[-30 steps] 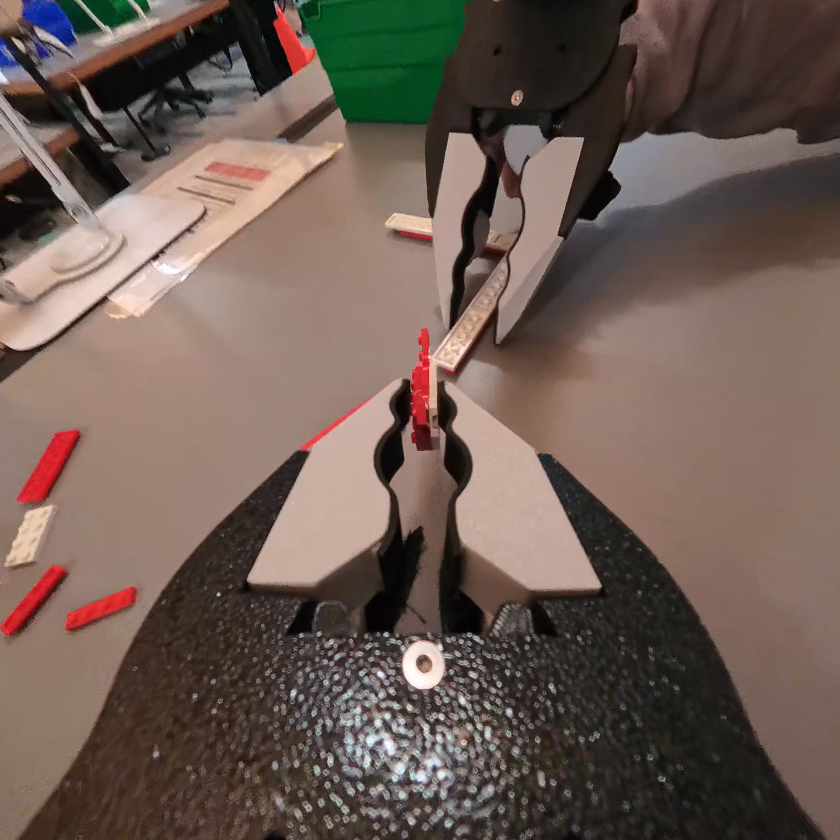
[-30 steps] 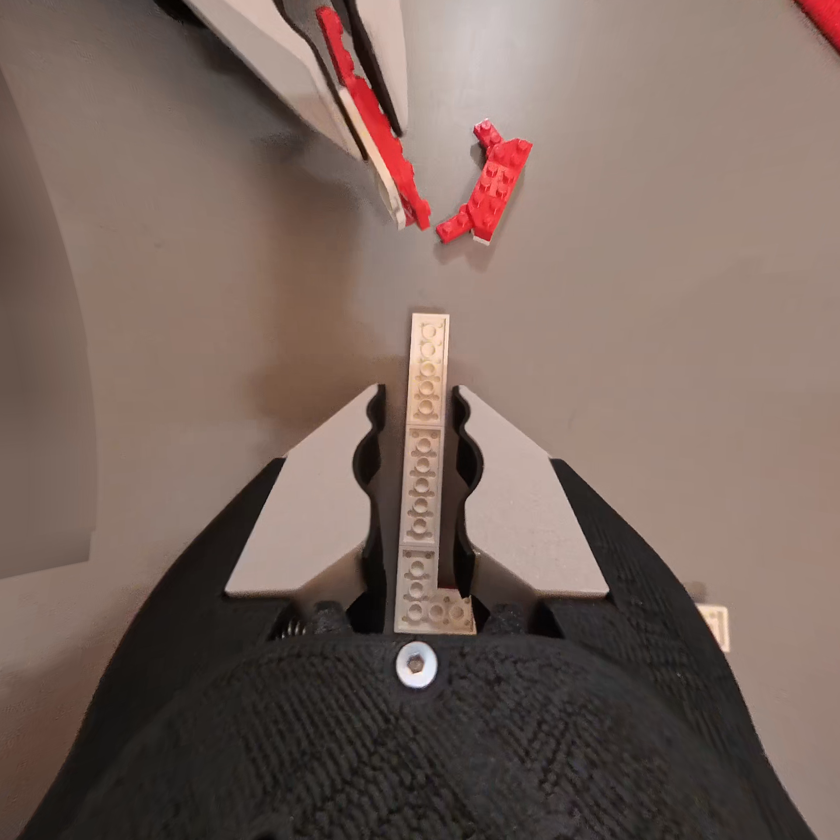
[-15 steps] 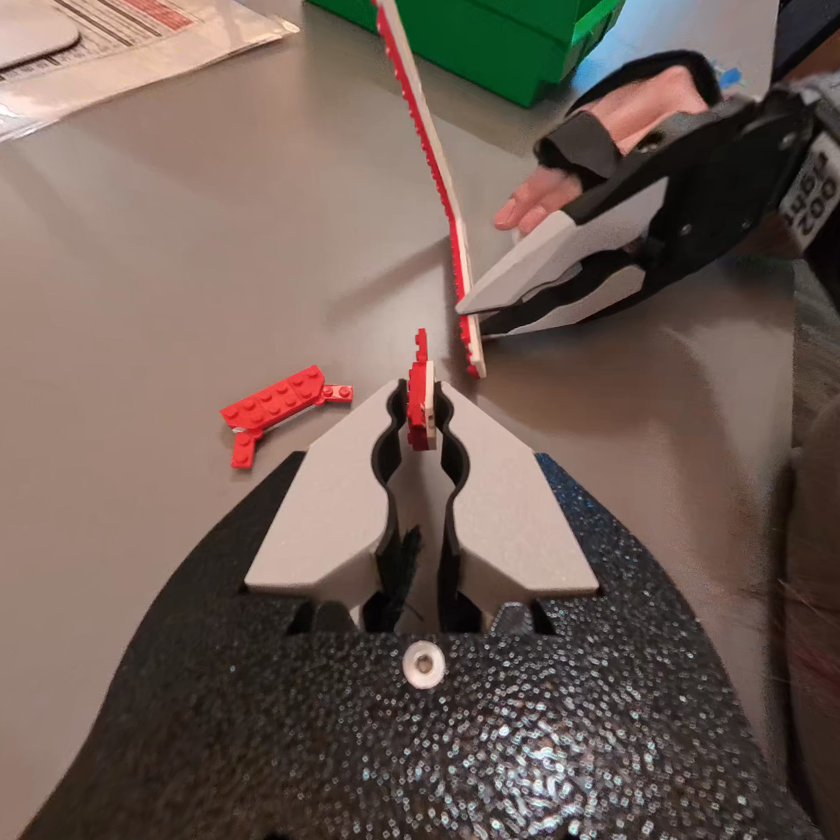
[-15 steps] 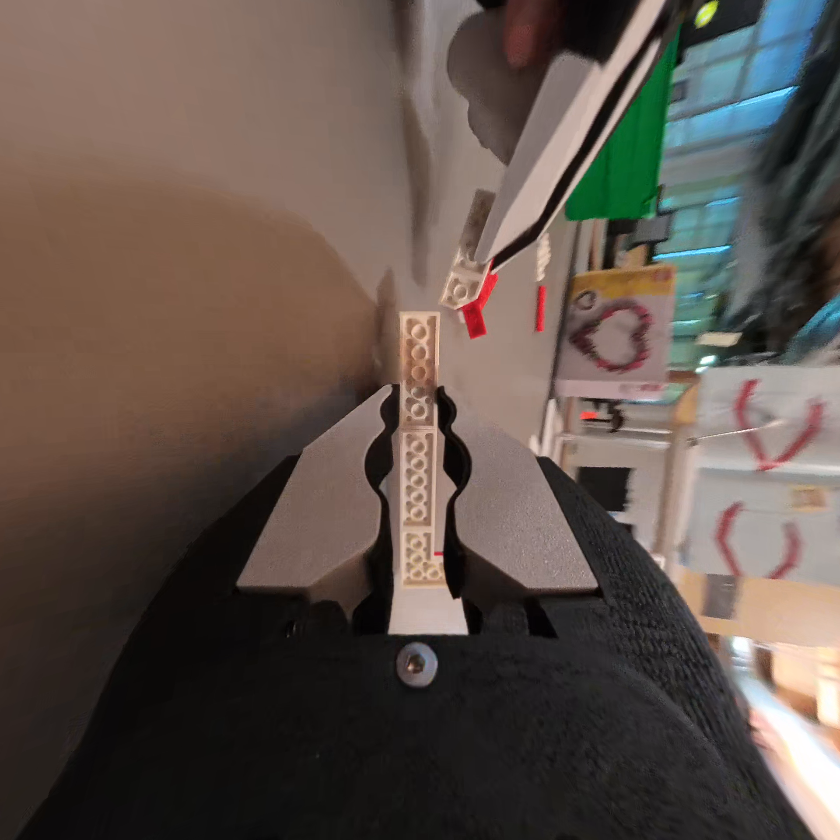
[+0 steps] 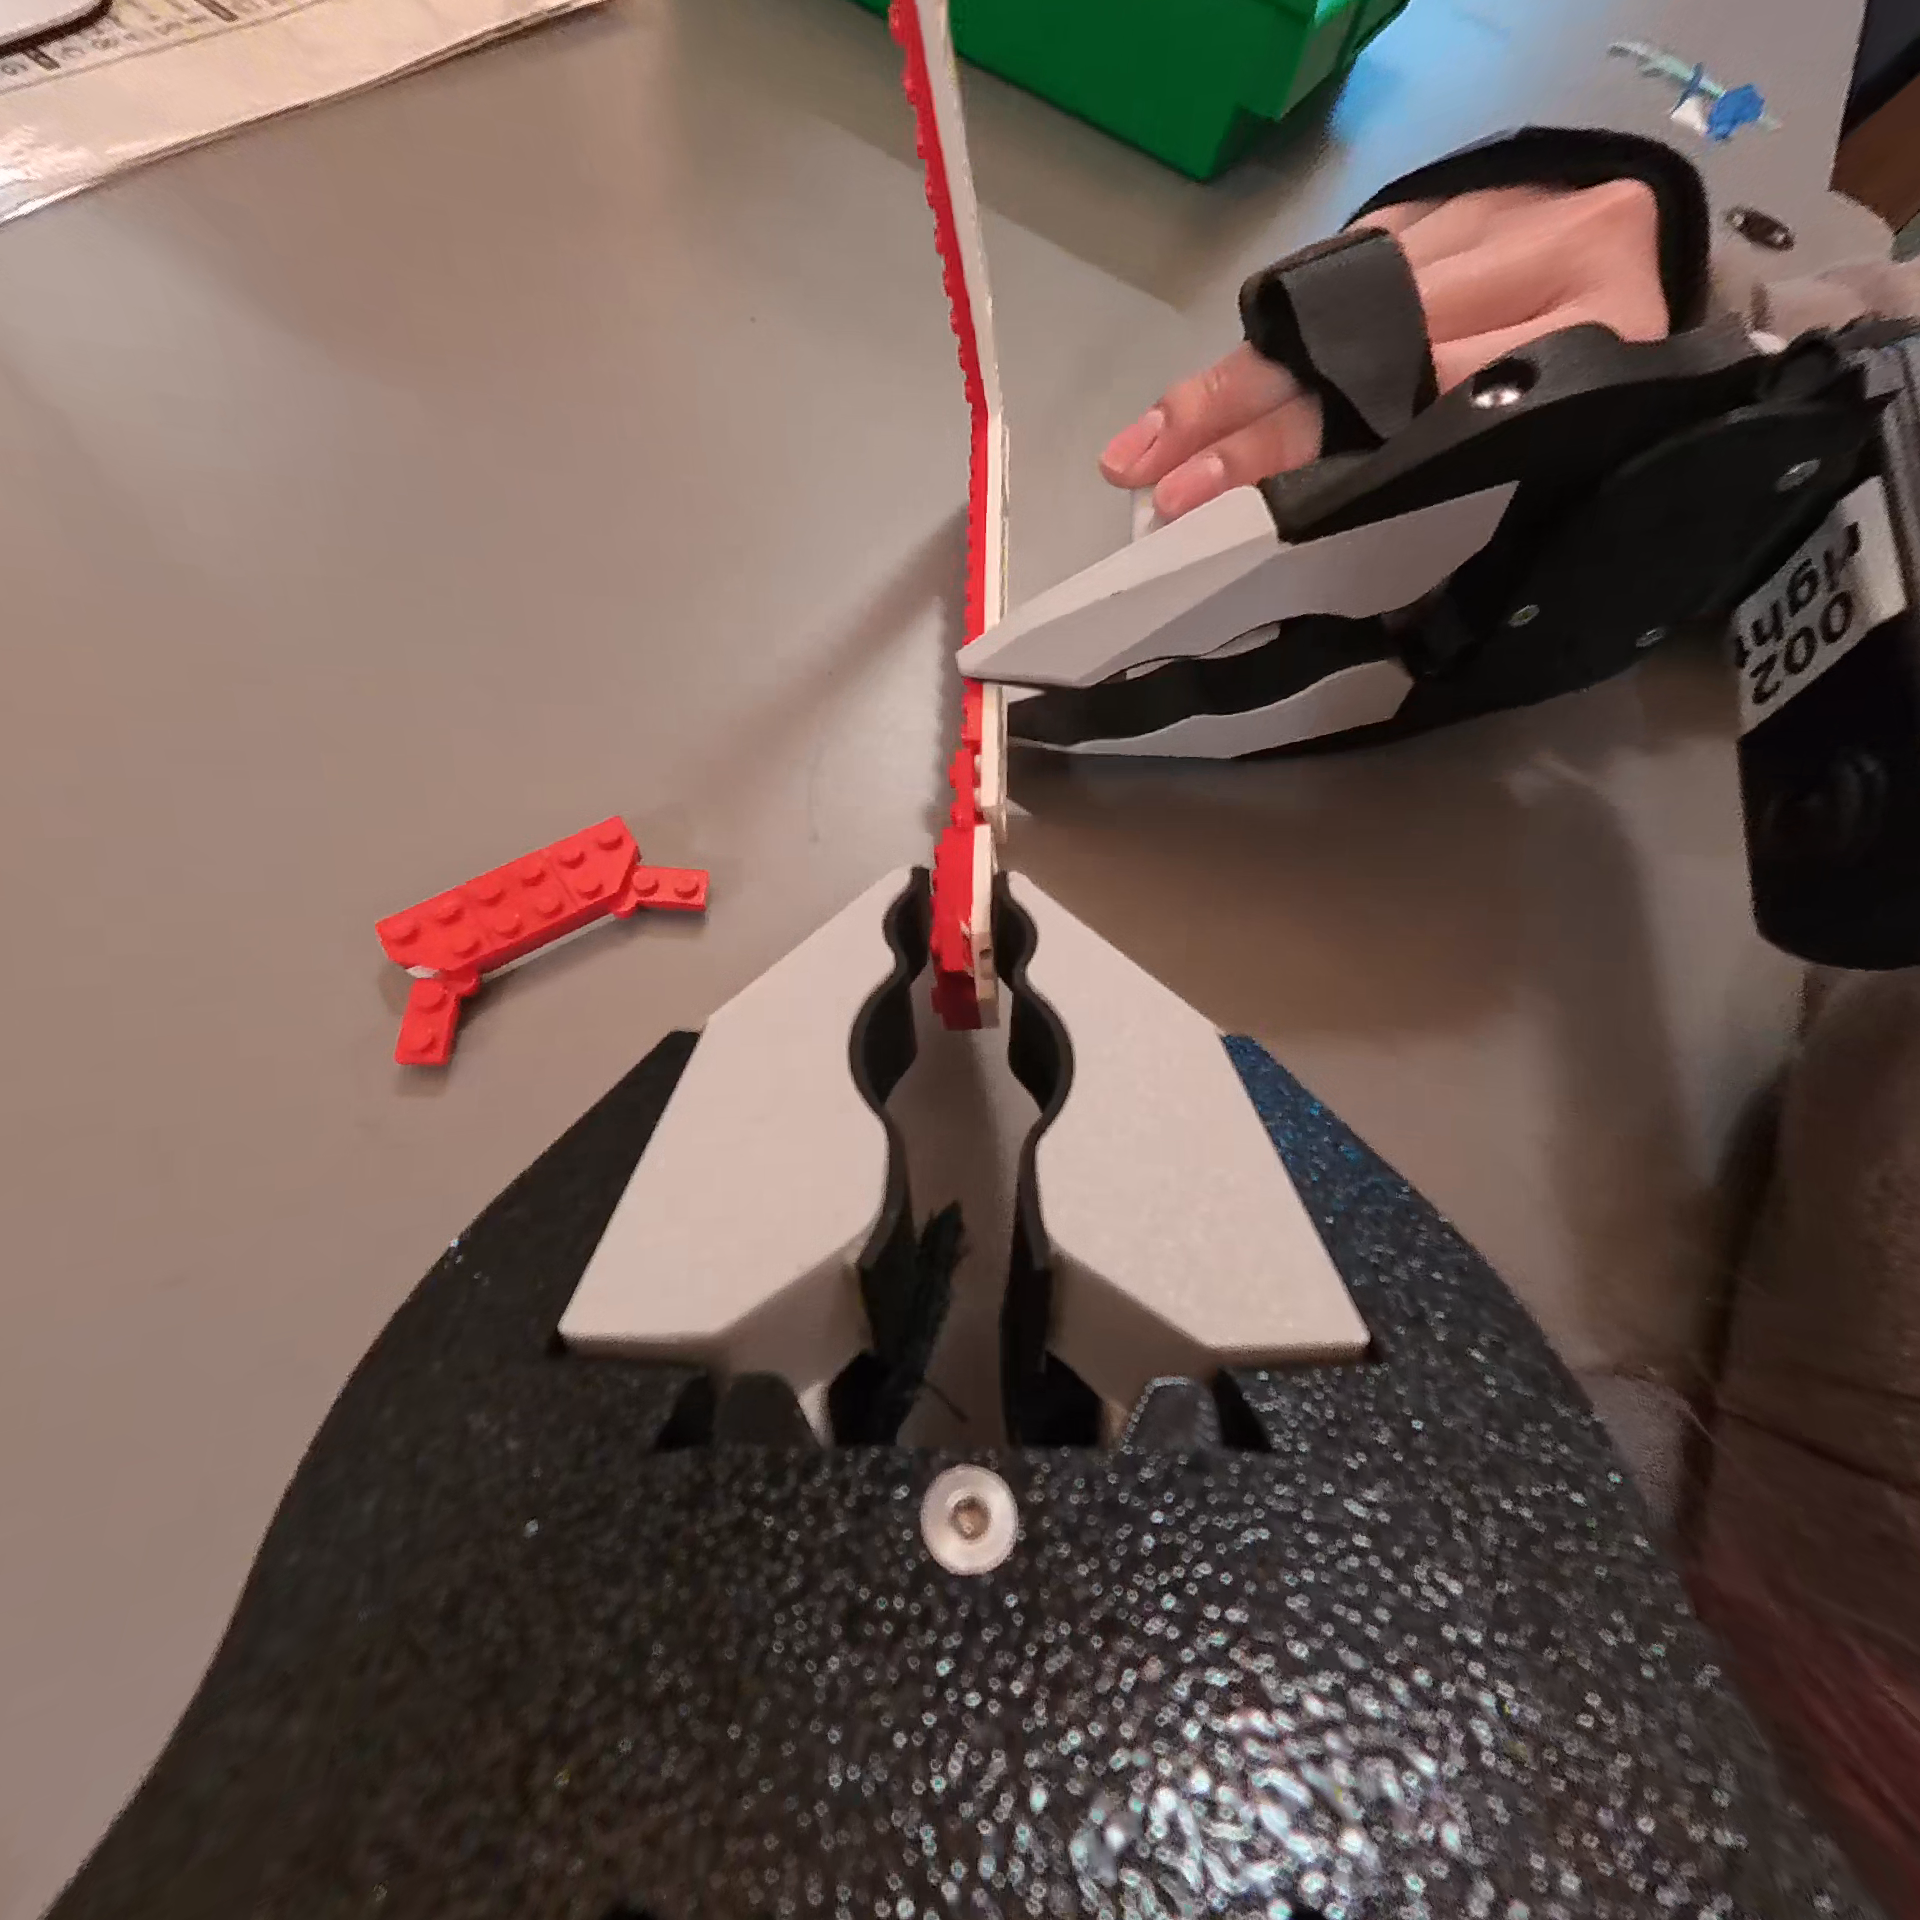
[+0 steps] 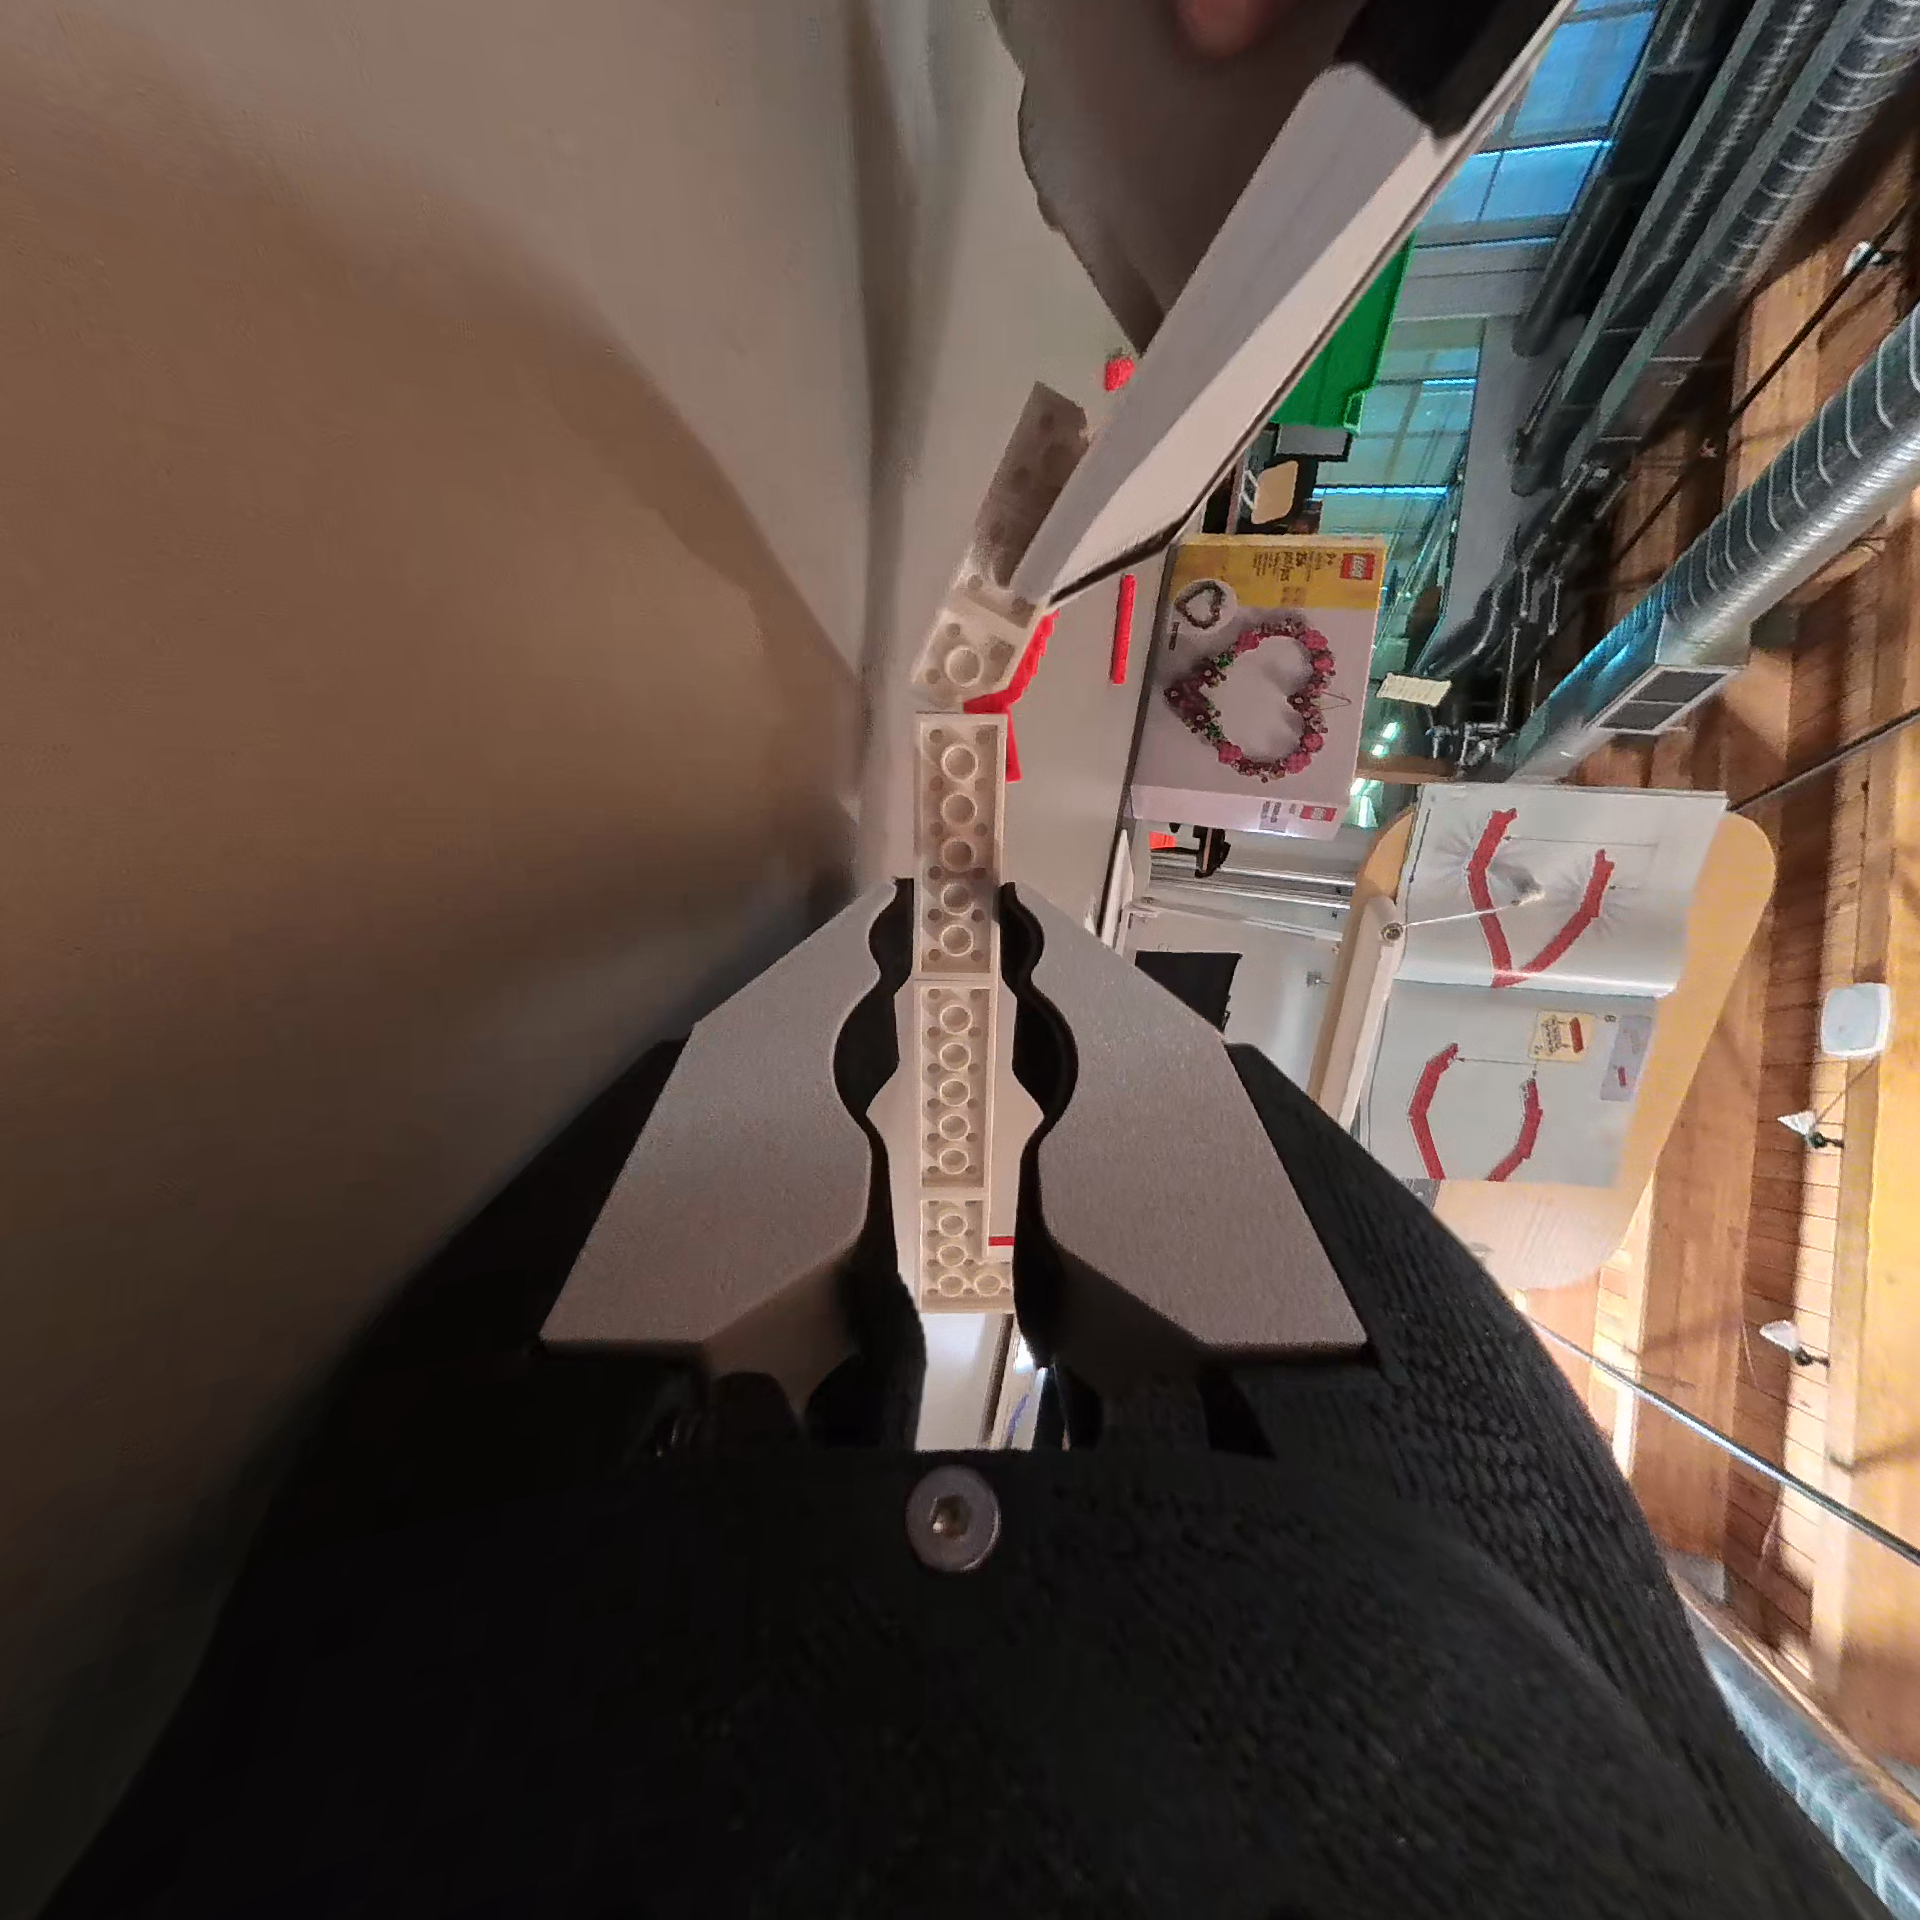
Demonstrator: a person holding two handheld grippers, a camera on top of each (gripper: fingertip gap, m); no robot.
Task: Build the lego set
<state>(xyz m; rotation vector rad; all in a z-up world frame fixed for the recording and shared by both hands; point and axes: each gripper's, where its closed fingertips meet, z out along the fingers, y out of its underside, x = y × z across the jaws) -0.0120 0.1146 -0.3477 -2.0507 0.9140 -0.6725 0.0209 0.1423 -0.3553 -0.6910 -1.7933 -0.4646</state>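
Note:
My left gripper (image 5: 961, 883) is shut on a short red-and-white lego section (image 5: 964, 935), held on edge. My right gripper (image 5: 987, 696) comes in from the right, shut on a long red-and-white strip (image 5: 961, 312) that stands on edge and runs away from me. The short section's far end touches the strip's near end. In the right wrist view my right gripper (image 6: 948, 894) holds the strip (image 6: 954, 1039) with its white underside showing. The left gripper (image 6: 1091, 561) brings the short section (image 6: 971, 649) against the strip's tip.
A loose red lego assembly (image 5: 530, 914) lies on the grey table (image 5: 416, 468) to the left. A green bin (image 5: 1143, 73) and papers (image 5: 260, 62) sit at the back. A lego box (image 6: 1257, 675) and an instruction booklet (image 6: 1538, 987) stand beyond. The gap from one gripper's tips to the other's is roughly 5 cm.
The right gripper lifted the long strip off the table and turned it on edge. The gap between the short section and the strip's end has closed; they now touch.

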